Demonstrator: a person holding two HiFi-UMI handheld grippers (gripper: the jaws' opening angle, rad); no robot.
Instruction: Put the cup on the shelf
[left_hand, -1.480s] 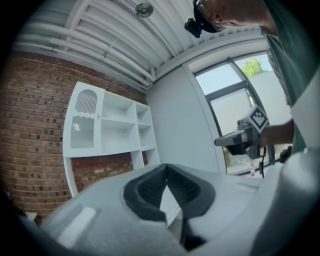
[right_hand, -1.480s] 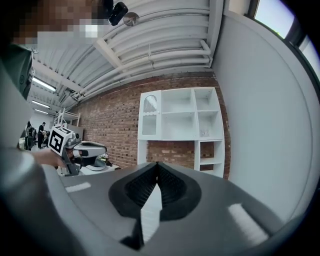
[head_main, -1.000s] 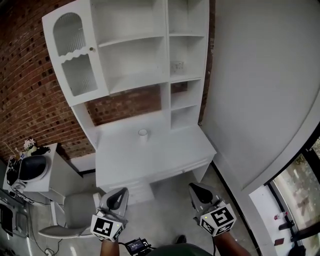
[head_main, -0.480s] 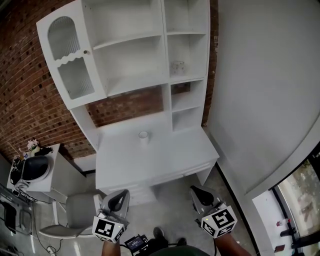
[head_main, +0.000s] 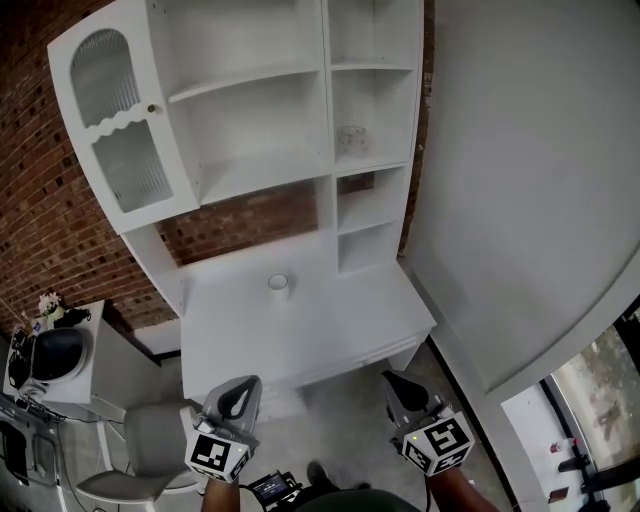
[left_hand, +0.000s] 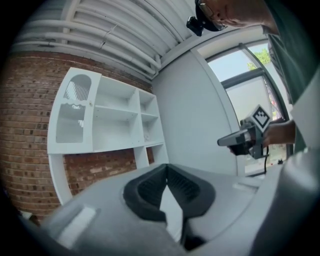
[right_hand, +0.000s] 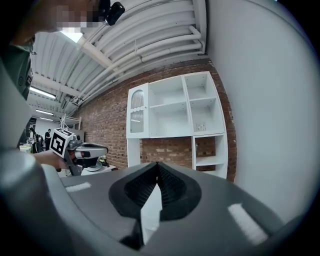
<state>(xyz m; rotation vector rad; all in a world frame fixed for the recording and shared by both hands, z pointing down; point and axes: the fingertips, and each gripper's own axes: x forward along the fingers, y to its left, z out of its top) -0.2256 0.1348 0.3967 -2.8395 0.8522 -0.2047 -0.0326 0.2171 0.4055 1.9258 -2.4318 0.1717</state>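
A small white cup (head_main: 278, 284) stands upright on the white desk (head_main: 340, 320), near its back. Above the desk rises the white shelf unit (head_main: 262, 165) with open shelves and a glass-fronted door (head_main: 118, 150) at the left. My left gripper (head_main: 241, 388) and right gripper (head_main: 396, 384) are held low at the bottom of the head view, short of the desk's front edge and well away from the cup. The left gripper (left_hand: 166, 168) has its jaws together with nothing between them. The right gripper (right_hand: 157, 165) looks the same, its jaws meeting at the tips.
A clear glass object (head_main: 350, 138) sits on a shelf in the right column. Left of the desk are a grey chair (head_main: 150, 445) and a side table with a dark round appliance (head_main: 55, 352). A plain white wall (head_main: 520, 180) runs along the right, with brick wall (head_main: 50, 230) behind the shelves.
Both grippers have come nearer to the desk, and the strip of floor between them and its front edge has shrunk. The jaws look the same. The cup has stayed put.
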